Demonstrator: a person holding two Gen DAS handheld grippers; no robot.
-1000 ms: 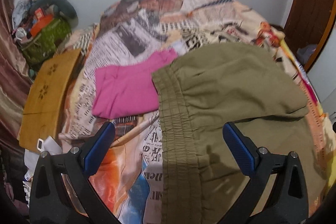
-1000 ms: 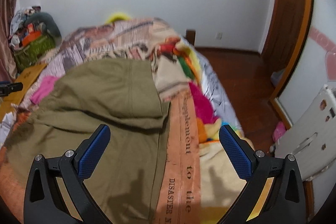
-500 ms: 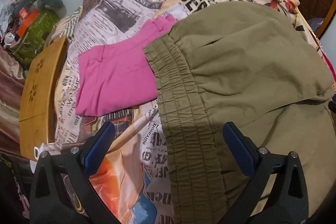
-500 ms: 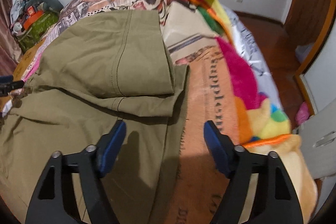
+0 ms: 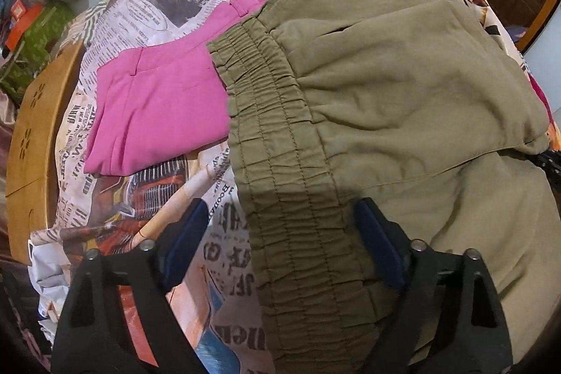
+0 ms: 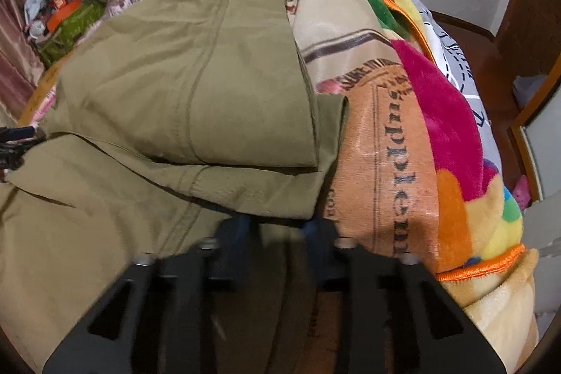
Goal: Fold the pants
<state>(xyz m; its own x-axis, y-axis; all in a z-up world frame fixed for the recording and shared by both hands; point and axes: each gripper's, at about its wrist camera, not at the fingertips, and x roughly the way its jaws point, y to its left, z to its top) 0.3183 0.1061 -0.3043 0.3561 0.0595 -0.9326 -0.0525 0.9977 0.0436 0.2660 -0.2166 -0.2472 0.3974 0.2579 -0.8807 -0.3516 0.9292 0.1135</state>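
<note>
Two folded layers, olive pants (image 5: 403, 86); gathered elastic waistband (image 5: 280, 163); smooth cotton.

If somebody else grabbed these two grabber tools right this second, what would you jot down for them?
Left gripper: open, fingers straddling the elastic waistband of the olive pants, not yet closed.
Right gripper: fingers narrowed around the pants' lower-right edge, tips hidden under the fabric; whether it has a firm grip cannot be told.
Pants lie on the printed bedspread, one layer already folded over. Folded pink garment sits beside the waistband, partly under it.
Left to do: close on waistband, then probably lift both ends for the next fold.
</note>
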